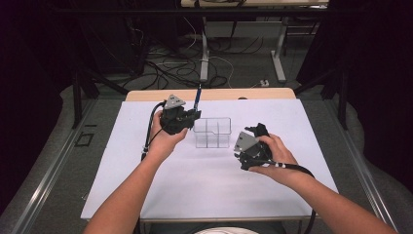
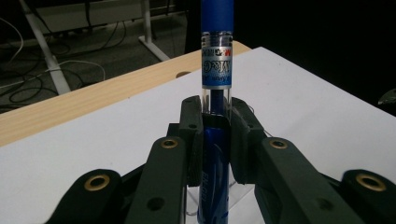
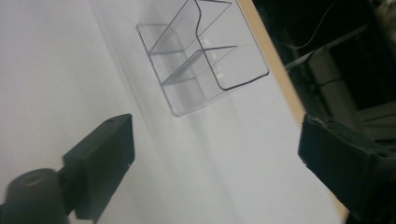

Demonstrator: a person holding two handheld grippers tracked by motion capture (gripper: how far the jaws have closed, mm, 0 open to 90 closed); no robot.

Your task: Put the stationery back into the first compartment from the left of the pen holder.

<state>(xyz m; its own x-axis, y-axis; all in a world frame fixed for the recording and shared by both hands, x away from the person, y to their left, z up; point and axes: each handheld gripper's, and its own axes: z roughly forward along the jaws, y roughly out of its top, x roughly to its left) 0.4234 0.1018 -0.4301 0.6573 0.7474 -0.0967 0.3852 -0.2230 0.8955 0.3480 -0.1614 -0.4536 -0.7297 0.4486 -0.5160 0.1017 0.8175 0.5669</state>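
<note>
The blue pen (image 2: 216, 70) stood upright in the left gripper (image 2: 215, 123), whose jaws were pinched tight on its lower barrel, just to the left of the clear plastic organizer box (image 1: 212, 132) on the white table (image 1: 195, 185). It looked light, stiff and a bit slippery, so a grip on the middle of the barrel seemed best. The right gripper (image 3: 215, 140) hung wide and held nothing, near the box's other side.

Blue pen (image 2: 215, 93), silver-blue label band; clear organiser (image 3: 201, 60); white table sheet (image 1: 195, 175); black grippers, brass rivets.
</note>
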